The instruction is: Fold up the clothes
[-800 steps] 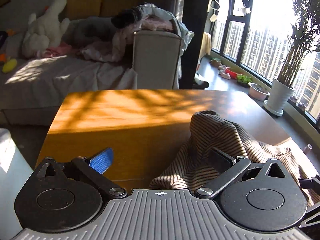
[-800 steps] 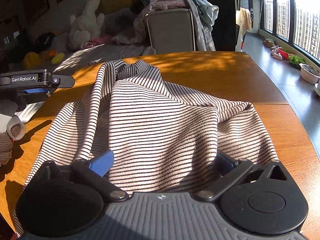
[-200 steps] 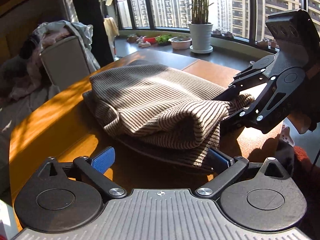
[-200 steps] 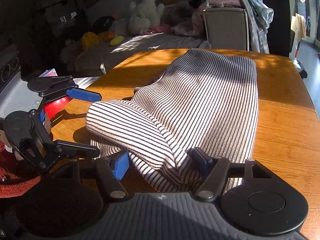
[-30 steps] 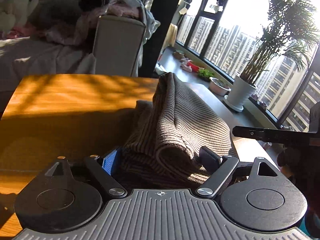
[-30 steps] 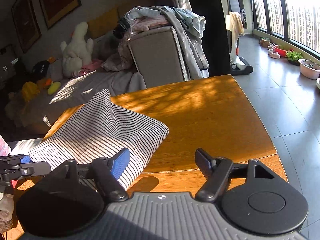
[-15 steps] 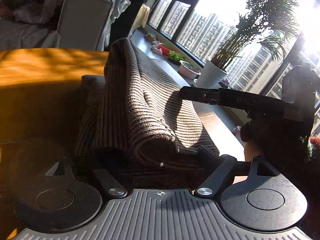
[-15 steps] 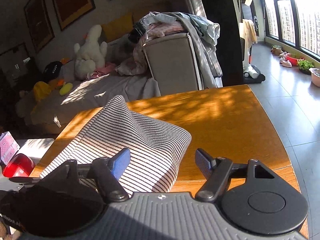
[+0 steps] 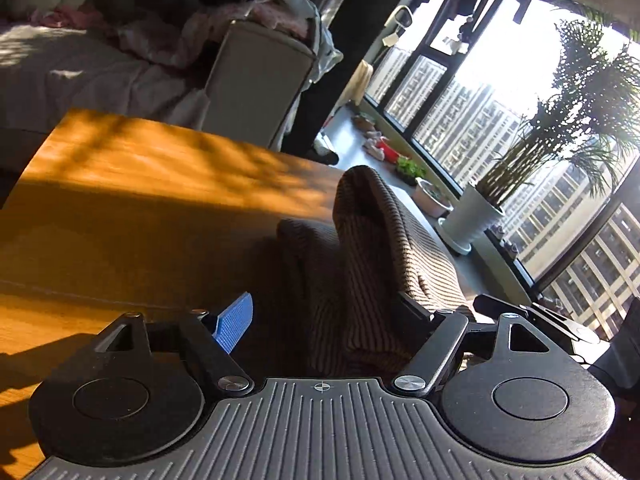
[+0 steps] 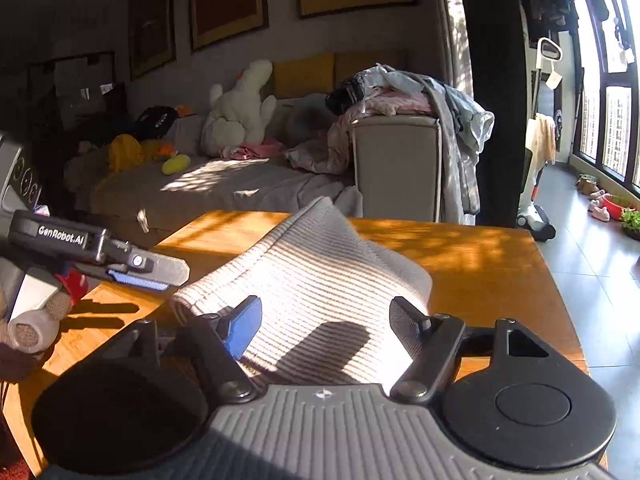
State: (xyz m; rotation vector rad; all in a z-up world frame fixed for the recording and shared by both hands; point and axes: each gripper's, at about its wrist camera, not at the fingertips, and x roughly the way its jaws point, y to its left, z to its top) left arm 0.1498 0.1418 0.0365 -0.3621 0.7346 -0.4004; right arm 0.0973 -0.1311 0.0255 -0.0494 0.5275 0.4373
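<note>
a: striped knit, brown on cream — the folded striped top (image 10: 320, 280) sits as a thick bundle on the wooden worktop (image 10: 480, 256), at the near edge, right in front of both tools.

b: how far along would you say?

a: late, i judge. it is already a compact, layered packet, not a spread garment. one corner stands up in a peak at the far end, so what's left looks like flattening that hump and squaring the edges.

b: which way does it run?

a: in the right wrist view its long axis runs away from the camera toward the grey sofa (image 10: 240, 192), near end wide, far end narrowing to the peak. in the left wrist view the same bundle (image 9: 372, 264) rises as a ridge leaning toward the potted palm (image 9: 480, 216) by the window.

b: and the fingers?

a: left gripper (image 9: 324, 316): the fingers are closing in, roughly two-thirds apart, with the bundle's near end between them. the dark one lies against the cloth; the blue one stands clear of it, so no real grip yet.

b: the right?

a: right gripper (image 10: 326, 322): also closing, similar spread, straddling the near edge of the top. cloth lies between the fingers, but i can't see either one pressing it.
</note>
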